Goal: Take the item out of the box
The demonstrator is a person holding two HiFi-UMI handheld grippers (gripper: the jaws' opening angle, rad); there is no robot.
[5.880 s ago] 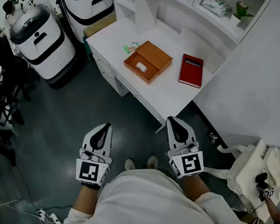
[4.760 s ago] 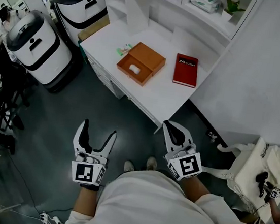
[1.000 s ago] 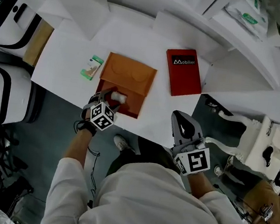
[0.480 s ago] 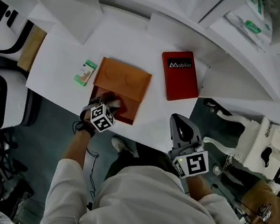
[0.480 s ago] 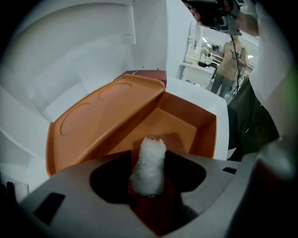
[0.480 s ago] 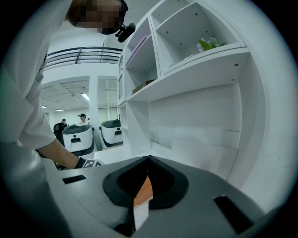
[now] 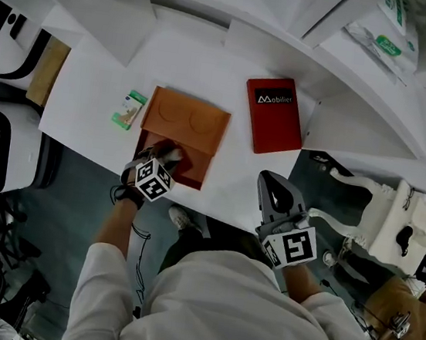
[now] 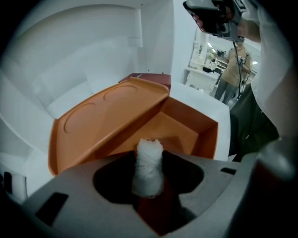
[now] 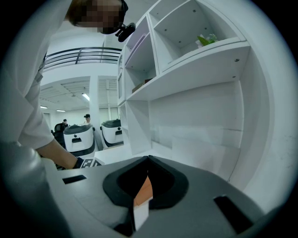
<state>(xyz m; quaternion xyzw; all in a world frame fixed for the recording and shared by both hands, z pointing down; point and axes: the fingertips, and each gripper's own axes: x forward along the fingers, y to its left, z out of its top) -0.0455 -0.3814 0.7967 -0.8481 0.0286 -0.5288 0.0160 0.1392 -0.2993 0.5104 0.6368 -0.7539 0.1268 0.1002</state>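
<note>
Left gripper view looks straight along the left gripper (image 7: 164, 153) as its jaws close on a white roll (image 8: 148, 167), a soft, gauze-like bundle lying on the floor of the open orange box (image 8: 208, 142). The roll sits dead centre between the jaws. Its long axis runs straight ahead along them, with the far end poking out just past the tips and the near end back in the gap. Both tips appear to touch its flanks, with no dark space on either side, so the grip looks made or all but made. Ahead and to the gripper's left the lid (image 8: 107, 116) lies folded back, clear of a straight lift. The coming move is probably a pull up and back toward the person. Because the roll lies in line with the jaws rather than across them, it could pivot or slide forward under a light squeeze. The right gripper (image 7: 268, 182), jaws together and holding nothing, hangs off the edge of the table (image 7: 211, 64), well to the right of the left one and well apart from the box. The left hand is plainly the nearer and has the job.
</note>
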